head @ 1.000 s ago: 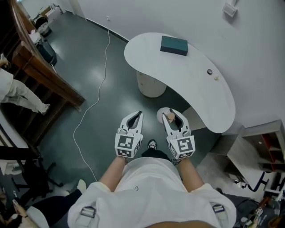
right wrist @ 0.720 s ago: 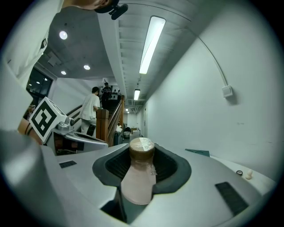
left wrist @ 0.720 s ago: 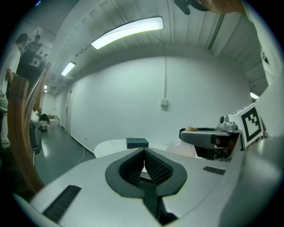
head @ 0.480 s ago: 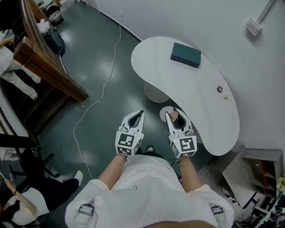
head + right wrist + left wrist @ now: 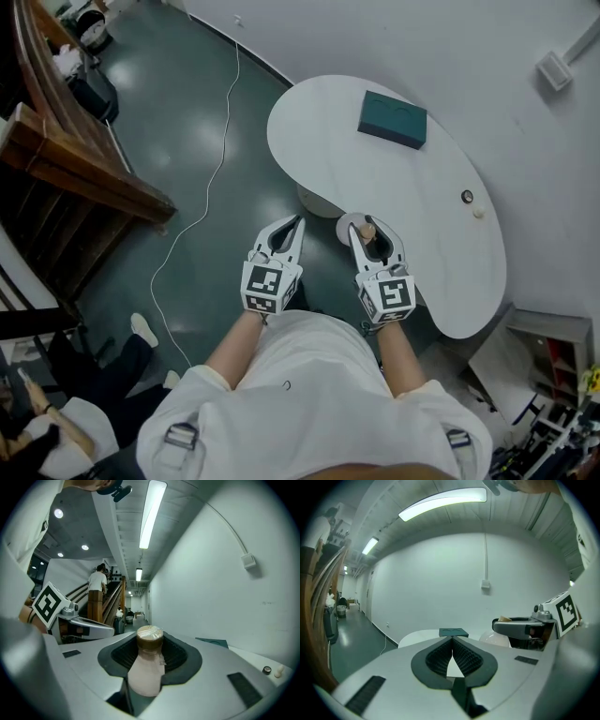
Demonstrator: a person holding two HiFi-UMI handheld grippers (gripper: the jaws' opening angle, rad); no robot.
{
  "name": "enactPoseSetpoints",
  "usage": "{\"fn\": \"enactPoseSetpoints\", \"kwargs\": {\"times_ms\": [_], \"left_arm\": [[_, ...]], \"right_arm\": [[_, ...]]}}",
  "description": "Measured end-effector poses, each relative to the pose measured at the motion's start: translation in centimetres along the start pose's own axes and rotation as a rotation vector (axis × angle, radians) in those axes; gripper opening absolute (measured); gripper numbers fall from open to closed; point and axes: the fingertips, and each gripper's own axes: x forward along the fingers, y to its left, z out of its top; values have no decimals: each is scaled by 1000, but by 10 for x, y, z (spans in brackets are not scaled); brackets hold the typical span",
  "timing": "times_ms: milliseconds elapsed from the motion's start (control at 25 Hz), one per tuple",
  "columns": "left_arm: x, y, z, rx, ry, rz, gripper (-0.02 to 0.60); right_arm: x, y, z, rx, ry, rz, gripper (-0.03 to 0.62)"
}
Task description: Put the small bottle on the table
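Right gripper view: brown-capped small bottle (image 5: 146, 670)

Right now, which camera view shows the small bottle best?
The right gripper view: the small bottle stands centre frame, clamped in the right gripper, tan cap and pale body both clear. The head view shows only its cap as a small spot; the left gripper view shows at most a tan sliver, hard to identify.
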Motion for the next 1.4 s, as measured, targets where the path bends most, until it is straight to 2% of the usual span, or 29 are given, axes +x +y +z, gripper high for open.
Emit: {"fn": "enactPoseSetpoints", "kwargs": {"times_ms": [320, 560, 800, 1040, 1400], "left_arm": [[72, 81, 21, 13, 46, -97, 18], [117, 118, 15, 41, 102, -165, 18], [158, 145, -4, 10, 157, -150, 18], [197, 170, -31, -23, 220, -94, 18], [262, 186, -47, -55, 294, -68, 18]], "right_arm": [[95, -23, 21, 69, 0, -100, 132], [155, -47, 14, 139, -3, -160, 132], [206, -72, -9, 144, 56, -152, 132], [253, -94, -34, 153, 109, -103, 132], [323, -143, -54, 167, 172, -53, 132]]}}
